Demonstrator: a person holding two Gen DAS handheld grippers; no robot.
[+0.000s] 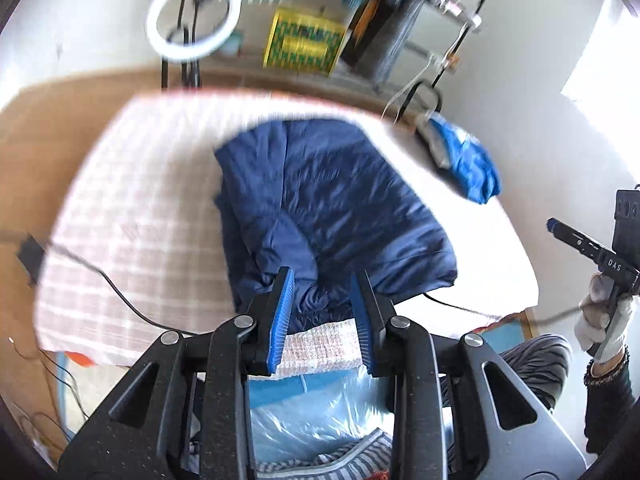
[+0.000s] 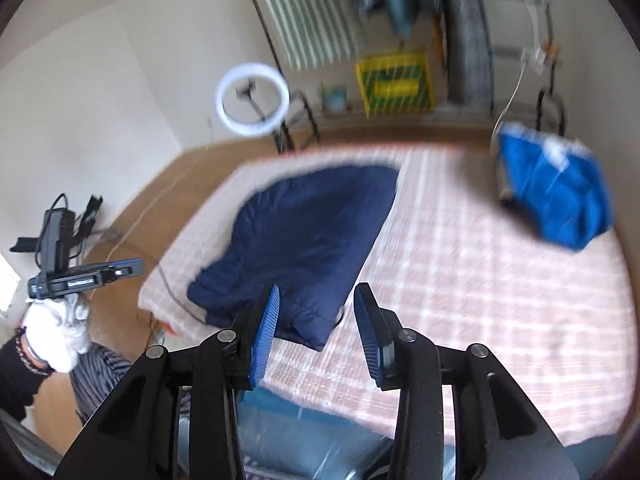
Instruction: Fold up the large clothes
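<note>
Bedding in a pink-and-white check (image 2: 460, 264) covered the mattress, and on it lay the folded navy jacket (image 2: 304, 240), toward its left side. A bright blue garment (image 2: 556, 196) sat bundled near the far right corner. Both the left gripper (image 1: 322, 280) and the right gripper (image 2: 316, 294) hung above the near edge, jaws parted, grasping nothing.

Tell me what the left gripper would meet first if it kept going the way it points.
Likely the navy padded jacket on the checked bed cover; the open left gripper frames its near edge, depth unclear.
</note>
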